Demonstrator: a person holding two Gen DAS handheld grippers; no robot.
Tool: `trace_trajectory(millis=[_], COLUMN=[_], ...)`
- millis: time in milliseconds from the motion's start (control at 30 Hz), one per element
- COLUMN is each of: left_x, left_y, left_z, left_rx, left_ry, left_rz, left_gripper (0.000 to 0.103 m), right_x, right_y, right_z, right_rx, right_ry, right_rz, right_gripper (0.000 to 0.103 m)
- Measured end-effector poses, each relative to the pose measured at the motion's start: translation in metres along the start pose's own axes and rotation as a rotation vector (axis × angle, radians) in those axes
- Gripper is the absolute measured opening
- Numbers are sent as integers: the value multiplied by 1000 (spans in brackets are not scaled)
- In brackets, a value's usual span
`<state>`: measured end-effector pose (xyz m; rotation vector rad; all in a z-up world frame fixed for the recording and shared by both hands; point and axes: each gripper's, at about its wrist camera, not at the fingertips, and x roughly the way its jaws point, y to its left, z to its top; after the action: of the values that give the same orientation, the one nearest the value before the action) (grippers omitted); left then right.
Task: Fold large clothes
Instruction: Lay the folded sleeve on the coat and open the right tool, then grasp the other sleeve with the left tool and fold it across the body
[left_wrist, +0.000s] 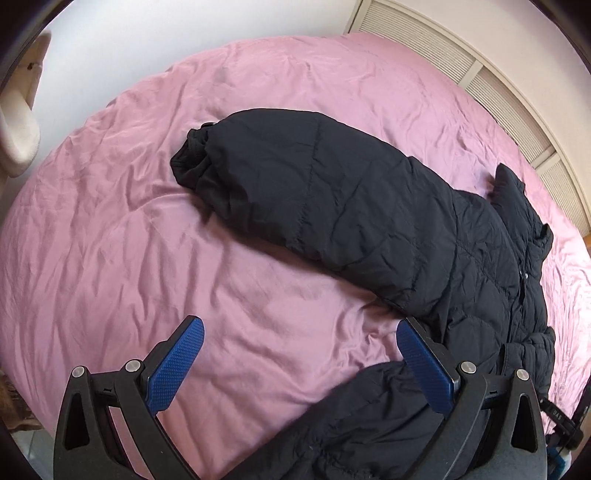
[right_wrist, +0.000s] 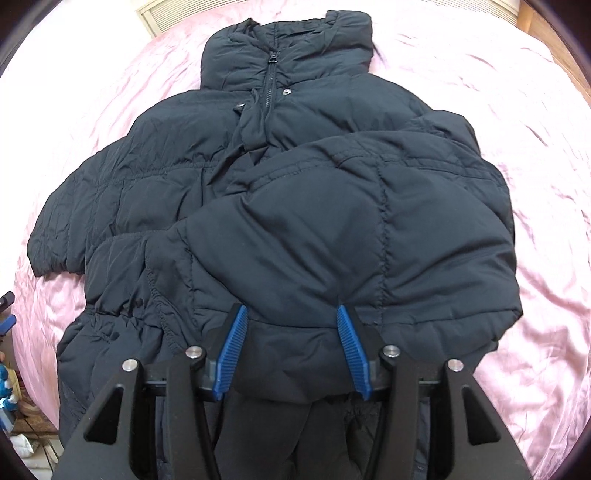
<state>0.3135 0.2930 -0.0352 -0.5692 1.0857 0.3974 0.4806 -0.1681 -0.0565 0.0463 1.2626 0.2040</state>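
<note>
A black puffer jacket (right_wrist: 295, 206) lies front up on a bed under a wrinkled pink sheet (left_wrist: 110, 240), collar at the far end and zip done up to the neck. One sleeve (left_wrist: 314, 192) stretches out to the left across the sheet, its cuff bunched. The other side is folded over the chest. A slatted cream panel (left_wrist: 480, 74) runs along the far right of the bed, and a pale padded object (left_wrist: 18, 122) stands by the wall at far left. No writing can be read.

The left tool (left_wrist: 299, 328) hangs spread wide over bare sheet, gripping nothing, its right finger at the jacket's edge. The right tool (right_wrist: 291, 314) is half spread with the puffy folded edge between its blue pads (right_wrist: 232, 354); whether they press it, I cannot tell.
</note>
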Motion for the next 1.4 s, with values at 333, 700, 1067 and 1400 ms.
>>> trace_trajectory(millis=[333, 700, 1067, 1400], left_x=[50, 104, 122, 104], left_y=[53, 95, 104, 96], left_z=[50, 82, 97, 102], left_rx=[-196, -445, -571, -545], left_ry=[-2, 28, 39, 10], left_rz=[-90, -259, -436, -436], left_gripper=[102, 97, 47, 19], right_x=[-29, -68, -105, -120], right_y=[-6, -11, -11, -4], right_z=[4, 1, -8, -15], right_rx=[61, 88, 107, 95], right_ry=[-11, -25, -56, -91], right_rz=[-62, -125, -175, -161], right_gripper=[50, 50, 50, 50])
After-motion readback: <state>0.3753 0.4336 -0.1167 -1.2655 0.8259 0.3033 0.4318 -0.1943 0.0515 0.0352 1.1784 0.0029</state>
